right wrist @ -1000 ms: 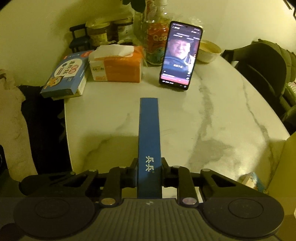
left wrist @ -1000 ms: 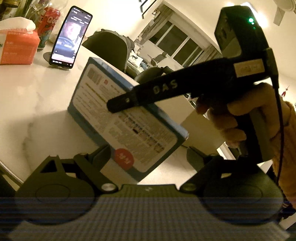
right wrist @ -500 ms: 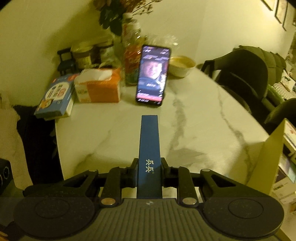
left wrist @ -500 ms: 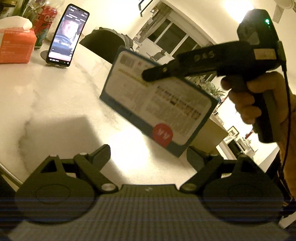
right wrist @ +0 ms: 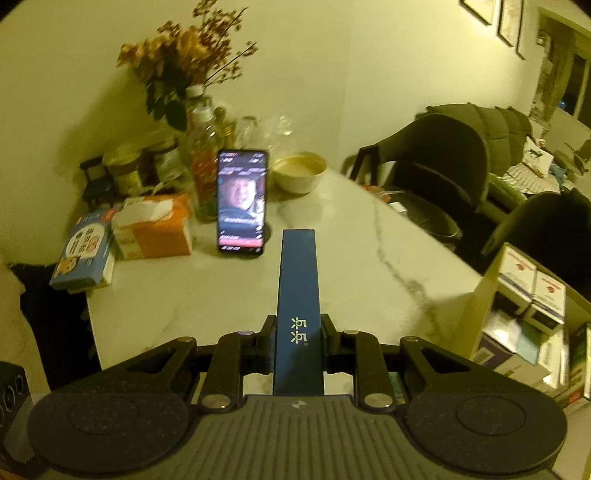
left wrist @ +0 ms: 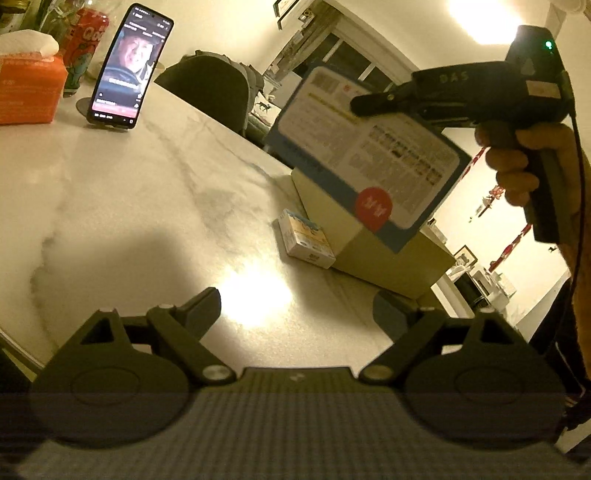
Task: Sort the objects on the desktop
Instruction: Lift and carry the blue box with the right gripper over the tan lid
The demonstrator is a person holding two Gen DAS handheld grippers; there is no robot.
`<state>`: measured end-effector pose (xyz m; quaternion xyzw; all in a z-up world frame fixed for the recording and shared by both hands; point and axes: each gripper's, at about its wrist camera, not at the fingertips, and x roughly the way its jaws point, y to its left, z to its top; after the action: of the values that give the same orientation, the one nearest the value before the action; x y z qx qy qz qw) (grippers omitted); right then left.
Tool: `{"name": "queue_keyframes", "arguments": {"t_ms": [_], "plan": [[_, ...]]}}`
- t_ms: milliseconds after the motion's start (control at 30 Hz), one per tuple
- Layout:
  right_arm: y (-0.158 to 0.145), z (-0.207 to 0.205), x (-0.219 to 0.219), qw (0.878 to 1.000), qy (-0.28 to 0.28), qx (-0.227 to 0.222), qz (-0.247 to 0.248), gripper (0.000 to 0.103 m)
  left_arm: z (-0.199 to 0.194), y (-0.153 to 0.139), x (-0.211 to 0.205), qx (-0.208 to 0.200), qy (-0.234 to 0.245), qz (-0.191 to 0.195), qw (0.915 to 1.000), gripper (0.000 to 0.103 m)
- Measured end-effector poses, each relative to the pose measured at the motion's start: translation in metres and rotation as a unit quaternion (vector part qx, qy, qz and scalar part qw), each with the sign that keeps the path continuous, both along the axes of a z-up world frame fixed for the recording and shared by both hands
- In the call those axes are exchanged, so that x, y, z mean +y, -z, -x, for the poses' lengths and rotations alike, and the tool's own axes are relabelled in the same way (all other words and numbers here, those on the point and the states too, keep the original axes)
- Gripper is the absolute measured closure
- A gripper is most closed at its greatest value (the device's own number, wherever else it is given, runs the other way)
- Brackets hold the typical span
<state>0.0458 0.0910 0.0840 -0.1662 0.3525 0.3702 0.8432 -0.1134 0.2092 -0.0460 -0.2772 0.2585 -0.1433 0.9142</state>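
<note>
Blue box (left wrist: 373,162) risen off table (left wrist: 129,206) (edge clear), right tool (right wrist: 298,332) clamping it, left tool (left wrist: 295,306) wide.

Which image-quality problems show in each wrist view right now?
Left wrist view: a ceiling lamp blows out, its glare hits the white marble table, and a banded strip crosses the bottom. Right wrist view: yellow-green cast, with motion blur smearing the propped black smartphone and orange tissue box.

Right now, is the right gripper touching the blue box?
Touching. In the right wrist view, the right gripper has its jaws closed against both sides of the blue box, holding it above the table.
</note>
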Motion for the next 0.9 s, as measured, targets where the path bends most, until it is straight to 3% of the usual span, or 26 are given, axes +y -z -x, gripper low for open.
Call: {"name": "queue_keyframes", "arguments": {"t_ms": [400,900], "plan": [[-0.025,-0.028,-0.046,0.997,0.068,-0.011,-0.047,0.079,-0.002,0.002,-0.001,0.004,0.002,0.000,1.0000,0.013],[-0.036,-0.068,-0.113,0.982,0.168,-0.015,-0.086,0.079,-0.006,0.006,0.000,0.010,0.004,0.001,0.9999,0.013]]}}
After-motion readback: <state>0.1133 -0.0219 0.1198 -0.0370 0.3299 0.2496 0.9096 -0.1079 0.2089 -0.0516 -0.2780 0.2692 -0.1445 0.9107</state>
